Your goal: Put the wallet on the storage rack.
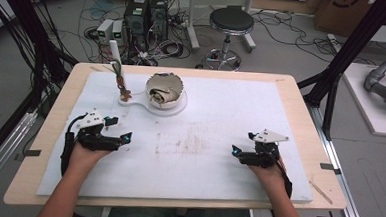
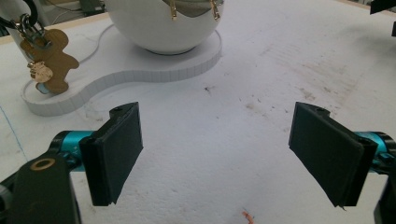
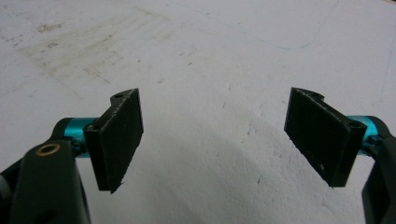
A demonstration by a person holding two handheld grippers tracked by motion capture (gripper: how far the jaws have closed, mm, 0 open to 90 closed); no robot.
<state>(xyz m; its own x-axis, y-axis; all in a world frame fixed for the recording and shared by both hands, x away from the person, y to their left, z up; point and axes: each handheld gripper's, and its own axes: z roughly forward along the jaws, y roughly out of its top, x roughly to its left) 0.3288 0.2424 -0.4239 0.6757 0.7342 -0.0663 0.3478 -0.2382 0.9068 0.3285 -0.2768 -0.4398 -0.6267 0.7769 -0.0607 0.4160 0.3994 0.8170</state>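
A white bowl [image 1: 165, 91] [image 2: 163, 28] stands on a white flat base [image 1: 178, 109] [image 2: 140, 70] at the back left of the white board. Something crumpled and beige [image 1: 160, 95] lies in the bowl. On the base's left end a white post [image 1: 116, 59] rises, and a brown gingerbread-man keychain [image 1: 125, 92] [image 2: 51, 60] hangs at its foot. My left gripper [image 1: 120, 128] [image 2: 219, 154] rests open on the board, in front of the base and apart from it. At the right, my right gripper [image 1: 242, 143] [image 3: 215, 140] is open over bare board, nothing between its jaws.
The white board [image 1: 203, 159] covers most of the wooden table [image 1: 39, 145]. Faint brown stains [image 1: 189, 143] mark its middle. Beyond the table's far edge are a stool [image 1: 230, 23], computer boxes [image 1: 146, 16] and cables on the floor. Black frame posts [image 1: 344, 56] stand at both sides.
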